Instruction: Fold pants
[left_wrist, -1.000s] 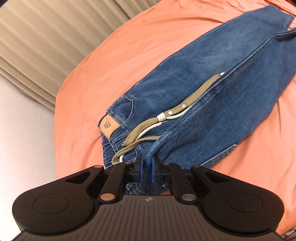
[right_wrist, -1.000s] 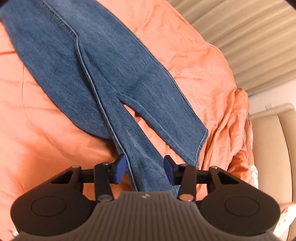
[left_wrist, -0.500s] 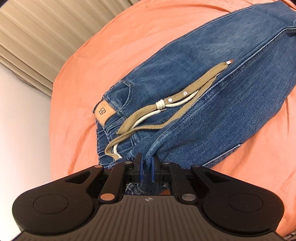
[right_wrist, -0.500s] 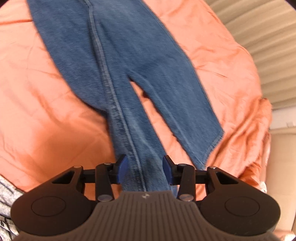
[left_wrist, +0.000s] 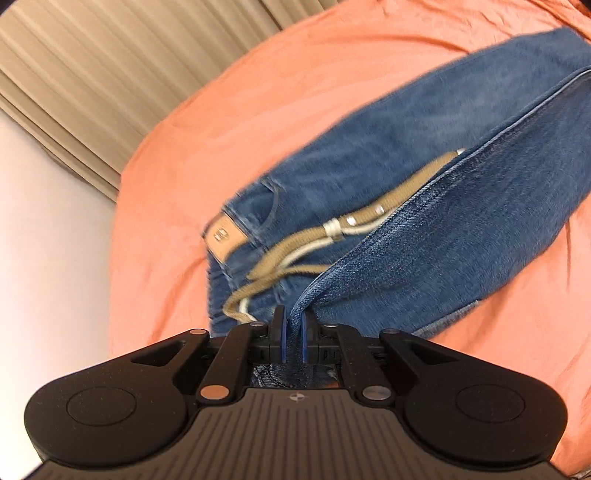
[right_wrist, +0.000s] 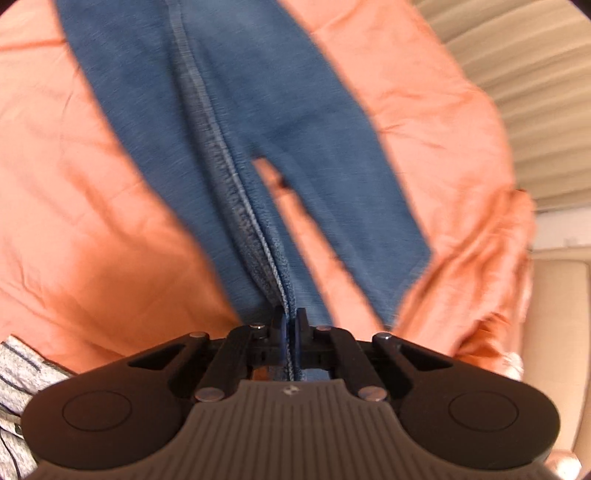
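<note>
Where the orange bedspread (left_wrist: 258, 122) covers the bed, one pair of pants (left_wrist: 461, 206) lies stretched across it, spanning both wrist views.

Bedspread: thin woven cloth, salmon-orange, lightly creased, bunched into folds at its far right edge (right_wrist: 498, 258). Bare orange shows on both sides of the pants, widest to the left of the legs in the right wrist view.

Pants: blue denim, mid-wash, faded paler along the thighs. Waist end toward the left gripper (left_wrist: 291, 338), leg ends toward the right gripper (right_wrist: 291, 334). Two legs (right_wrist: 258, 92) lie side by side and part into a narrow V showing the orange below. A raised, stitched side seam (right_wrist: 221, 155) runs the length of the near leg. The hem of the far leg (right_wrist: 413, 273) lies flat near the bedspread's folds.

Fittings: tan woven drawstring belt (left_wrist: 369, 210) with a cream cord and small metal eyelets, lying loose on the seat; tan leather patch (left_wrist: 223, 236) at the waistband, beside a back pocket.

Grips: left jaws are clamped on a lifted ridge of denim at the waist. Right jaws are pressed together on the seam edge of the near leg, the cloth rising toward them.

Surroundings: beige pleated curtain (left_wrist: 110, 55) behind the bed; grey striped cloth (right_wrist: 18, 376) at the lower left of the right view; cream upholstery (right_wrist: 554, 314) past the bed's right edge.
</note>
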